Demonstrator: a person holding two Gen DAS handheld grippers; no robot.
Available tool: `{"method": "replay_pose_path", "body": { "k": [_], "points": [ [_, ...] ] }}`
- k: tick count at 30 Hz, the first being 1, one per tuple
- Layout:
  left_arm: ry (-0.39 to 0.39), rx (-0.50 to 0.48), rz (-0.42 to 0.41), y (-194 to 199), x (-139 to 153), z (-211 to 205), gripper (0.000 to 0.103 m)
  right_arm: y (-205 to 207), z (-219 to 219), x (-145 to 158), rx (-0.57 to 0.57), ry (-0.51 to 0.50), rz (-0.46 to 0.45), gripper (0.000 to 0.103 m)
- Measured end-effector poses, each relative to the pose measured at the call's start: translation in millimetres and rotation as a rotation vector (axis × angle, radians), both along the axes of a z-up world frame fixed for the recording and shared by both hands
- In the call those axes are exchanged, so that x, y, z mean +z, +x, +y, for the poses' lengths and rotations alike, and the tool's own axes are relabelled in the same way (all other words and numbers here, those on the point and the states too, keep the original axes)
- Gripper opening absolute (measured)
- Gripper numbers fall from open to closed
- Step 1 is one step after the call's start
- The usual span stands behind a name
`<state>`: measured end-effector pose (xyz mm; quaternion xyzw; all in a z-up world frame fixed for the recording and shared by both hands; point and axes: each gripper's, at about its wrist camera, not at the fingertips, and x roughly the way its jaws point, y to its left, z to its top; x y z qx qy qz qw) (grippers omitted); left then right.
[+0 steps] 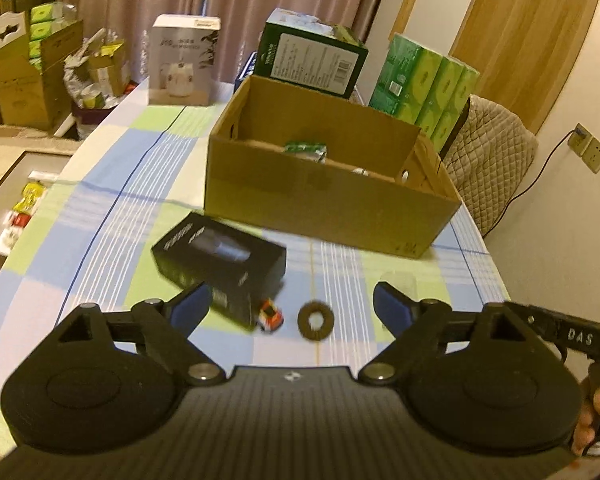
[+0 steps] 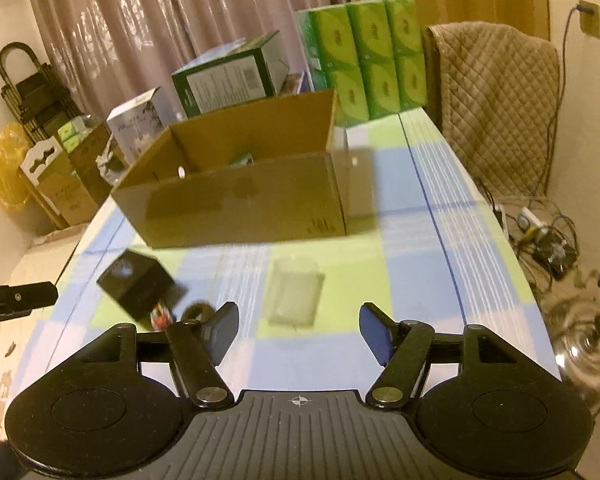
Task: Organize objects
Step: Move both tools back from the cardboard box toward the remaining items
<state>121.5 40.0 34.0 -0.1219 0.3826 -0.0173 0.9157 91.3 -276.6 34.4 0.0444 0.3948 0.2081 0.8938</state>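
Both empty: left gripper gapes wide near the black box; right gripper opens toward the clear packet, carton waiting beyond.

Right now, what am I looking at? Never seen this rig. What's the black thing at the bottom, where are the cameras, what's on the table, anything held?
No robot arm here. A person holds a two-finger gripper in each hand, and each gripper carries a fisheye camera that looks forward along its fingers. The black shape at the bottom of each picture is that gripper's own body.

One picture is from the left gripper, the other from the right gripper. Both stand open and hold nothing.

On the checked tablecloth stands an open cardboard box with a few small things inside. In front of it lie a black box, a small orange toy car, a brown ring and a clear plastic container. Behind are a green carton, a white carton and green tissue packs.
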Motion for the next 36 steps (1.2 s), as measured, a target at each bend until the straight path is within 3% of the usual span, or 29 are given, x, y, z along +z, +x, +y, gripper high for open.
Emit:
{"method": "replay_pose_path", "body": {
  "k": [11,36],
  "points": [
    [0.061,0.019,0.011,-45.3,-6.9,-7.1,0.102,-35.4,-7.7,-6.0,-0.007,-0.012,0.046,0.065],
    [0.105,-0.041,0.063,-40.9,-26.7,-27.8,0.102,-25.7,-2.9,-22.4,-0.006,-0.035,0.085,0.067]
  ]
}}
